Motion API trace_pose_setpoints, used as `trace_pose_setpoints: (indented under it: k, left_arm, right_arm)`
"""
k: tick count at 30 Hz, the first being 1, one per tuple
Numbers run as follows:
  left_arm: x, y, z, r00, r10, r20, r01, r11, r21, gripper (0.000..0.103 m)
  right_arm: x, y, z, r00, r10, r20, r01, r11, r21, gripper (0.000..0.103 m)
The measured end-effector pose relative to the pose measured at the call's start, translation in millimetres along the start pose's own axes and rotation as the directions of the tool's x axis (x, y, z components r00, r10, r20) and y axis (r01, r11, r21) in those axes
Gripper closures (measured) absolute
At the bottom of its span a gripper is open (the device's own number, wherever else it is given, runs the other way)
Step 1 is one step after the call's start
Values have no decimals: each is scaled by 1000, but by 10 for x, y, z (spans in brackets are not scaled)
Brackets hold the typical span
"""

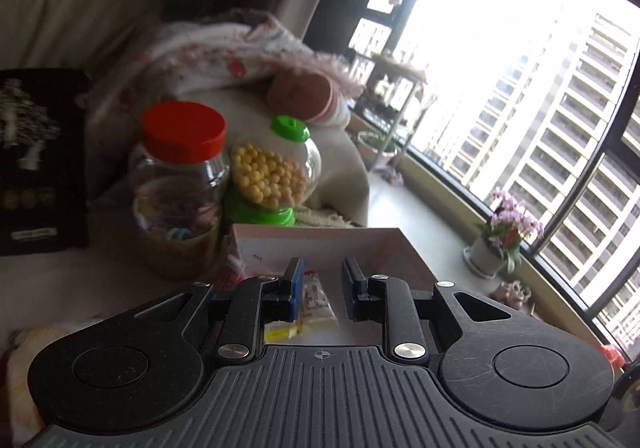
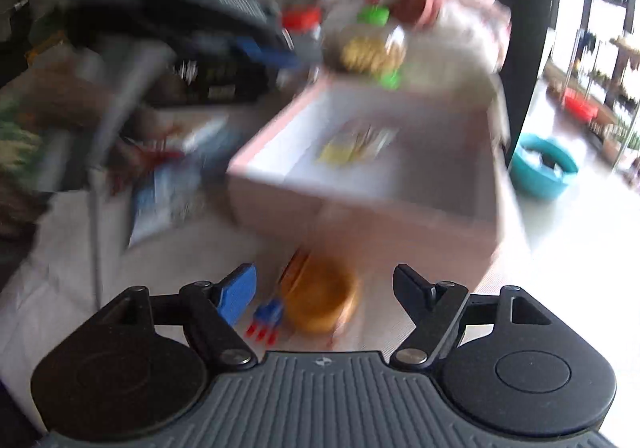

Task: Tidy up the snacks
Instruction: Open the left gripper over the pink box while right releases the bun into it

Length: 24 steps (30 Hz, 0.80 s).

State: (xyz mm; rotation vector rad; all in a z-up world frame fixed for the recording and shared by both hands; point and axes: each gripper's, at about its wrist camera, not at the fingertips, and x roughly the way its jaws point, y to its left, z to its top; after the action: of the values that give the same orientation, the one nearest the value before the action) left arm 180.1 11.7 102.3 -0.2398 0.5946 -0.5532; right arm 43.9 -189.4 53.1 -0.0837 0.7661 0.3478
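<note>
We see the left claw [image 1: 320,280] narrowed to its tightest, empty, above the open pink cardboard box [image 1: 384,248] | small white-and-yellow snack packets [image 1: 316,308] lie inside that box | our right claw [image 2: 325,290] spread wide, unloaded, over a round orange wrapped snack [image 2: 320,300] on the white-clothed desk [image 2: 60,280]

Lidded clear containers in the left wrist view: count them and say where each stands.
2. The red-lidded jar stands behind the pink box, left; the green-lidded candy dispenser stands right beside it. Others may be hidden.
</note>
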Motion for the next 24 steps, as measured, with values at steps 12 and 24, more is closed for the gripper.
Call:
trace_pose_setpoints:
  k: [12,24]
  left_arm:
    - [-1068,294,-1049,996,86,-39,-88,993,-81,79]
    - [-1134,592,-1365,991,94,-91,-110,974,-196,79]
  right_arm:
    - [-101,160,18,994,77,-71,-79,997,-14,50]
    - [-47,-410,1433,952,-253,173,256,967,6,24]
